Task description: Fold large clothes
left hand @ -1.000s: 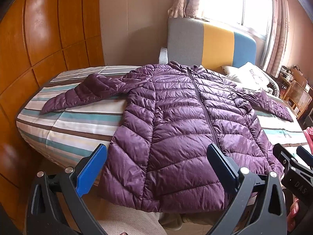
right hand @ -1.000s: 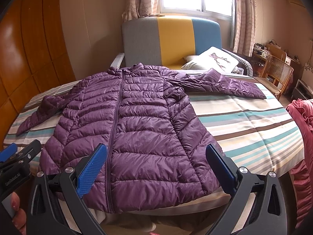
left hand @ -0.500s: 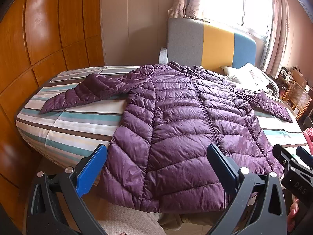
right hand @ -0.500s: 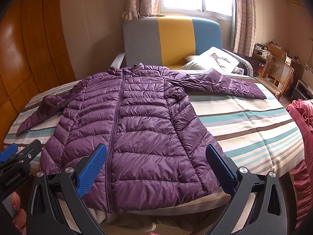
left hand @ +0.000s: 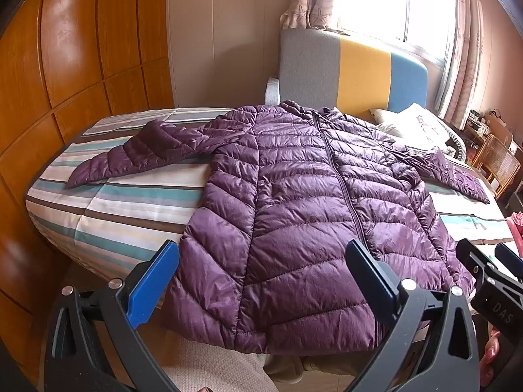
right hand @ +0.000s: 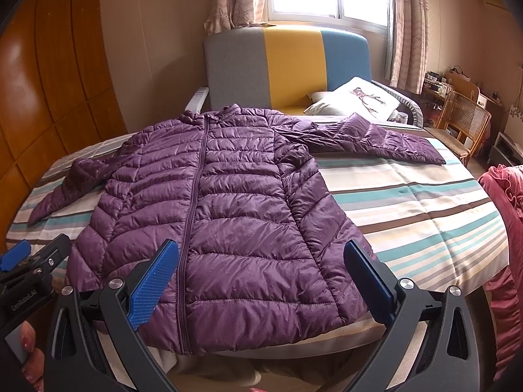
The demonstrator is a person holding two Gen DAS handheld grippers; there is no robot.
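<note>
The purple puffer jacket (left hand: 294,215) is laid flat, zip up, on the striped bed (left hand: 108,215), sleeves spread toward 9 and 3 o'clock. No fold is begun; the step in hand is judged to be the approach. Left tongs (left hand: 261,281) and right tongs (right hand: 261,281) are held apart, empty, above the hem. A sleeve should be gripped next and carried across the body.

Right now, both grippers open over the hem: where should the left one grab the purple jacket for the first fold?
Probably the left sleeve's cuff. The purple jacket lies flat, zipped, sleeves spread on the striped bed. That cuff is a thin free end toward the bed's edge, so the left gripper could come from the outer side, pinch it and carry it across the chest.
</note>
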